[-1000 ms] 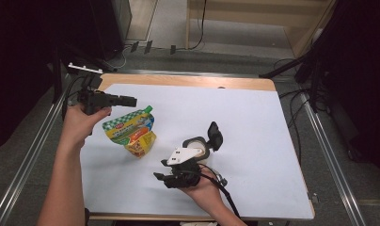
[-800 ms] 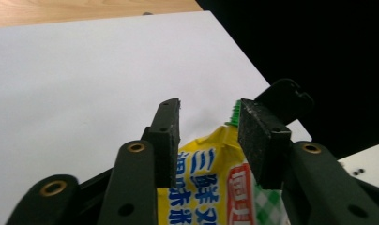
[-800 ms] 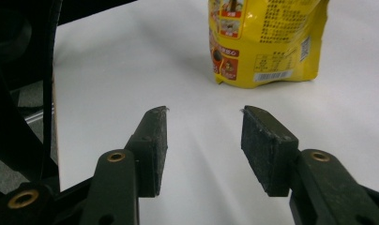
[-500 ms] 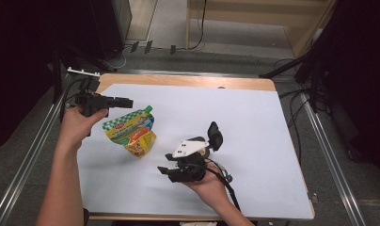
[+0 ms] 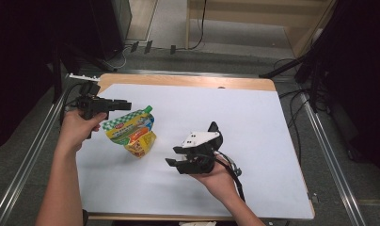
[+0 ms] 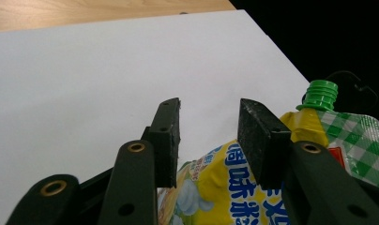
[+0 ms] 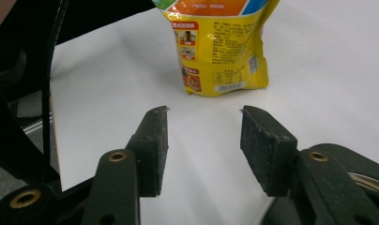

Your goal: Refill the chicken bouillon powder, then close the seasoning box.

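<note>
A yellow spouted pouch with a green cap sits on the white sheet, apparently upright on its base. My left gripper hovers at the pouch's far left, pointing right. Its jaws have just been opening and nothing is between them. In the left gripper view, the pouch and cap lie below and right of the open left gripper. My right gripper, carrying a white plate, stands open to the right of the pouch. In the right gripper view, the pouch faces the right gripper across a gap.
The sheet covers a wooden table with metal rails along both sides. Cables trail from the right gripper. Dark equipment stands beyond the far left corner.
The right gripper has lifted and moved a little away from the front edge. The left gripper has sunk slightly, drifted left, and its jaws stand wider.
</note>
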`<state>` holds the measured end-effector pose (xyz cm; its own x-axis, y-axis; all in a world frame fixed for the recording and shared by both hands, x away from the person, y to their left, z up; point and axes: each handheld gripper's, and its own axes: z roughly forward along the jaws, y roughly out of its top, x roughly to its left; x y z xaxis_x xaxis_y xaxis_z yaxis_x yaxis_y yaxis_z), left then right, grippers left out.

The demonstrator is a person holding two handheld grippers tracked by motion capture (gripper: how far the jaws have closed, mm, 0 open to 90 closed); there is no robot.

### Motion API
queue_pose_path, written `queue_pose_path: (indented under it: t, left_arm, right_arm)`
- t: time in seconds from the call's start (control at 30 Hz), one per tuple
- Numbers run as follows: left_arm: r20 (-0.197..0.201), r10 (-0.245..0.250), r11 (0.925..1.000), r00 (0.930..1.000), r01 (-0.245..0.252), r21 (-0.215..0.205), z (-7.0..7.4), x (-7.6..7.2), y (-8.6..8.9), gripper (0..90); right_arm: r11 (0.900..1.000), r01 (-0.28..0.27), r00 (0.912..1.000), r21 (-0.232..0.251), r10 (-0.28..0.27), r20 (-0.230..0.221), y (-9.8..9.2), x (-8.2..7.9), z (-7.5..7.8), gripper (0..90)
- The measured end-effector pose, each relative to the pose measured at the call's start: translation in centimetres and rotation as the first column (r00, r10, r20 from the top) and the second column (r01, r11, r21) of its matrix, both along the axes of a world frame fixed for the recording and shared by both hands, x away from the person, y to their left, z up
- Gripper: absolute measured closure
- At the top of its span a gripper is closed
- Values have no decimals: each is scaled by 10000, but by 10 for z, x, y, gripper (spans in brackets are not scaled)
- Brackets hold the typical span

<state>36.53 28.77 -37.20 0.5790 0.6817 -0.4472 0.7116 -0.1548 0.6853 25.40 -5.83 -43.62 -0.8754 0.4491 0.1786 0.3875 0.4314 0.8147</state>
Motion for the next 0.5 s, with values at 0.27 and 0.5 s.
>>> queue_pose_path:
  t: [0.27, 0.5]
  left_arm:
    - [649, 154, 9994, 9978, -173, 283, -2, 0, 3, 532]
    - [397, 328, 9995, 9987, -329, 31, -10, 1, 5, 509]
  right_arm:
    - [10000, 84, 9998, -47, -85, -192, -7, 6, 4, 538]
    - [9997, 244, 9994, 45, -243, -241, -17, 11, 10, 542]
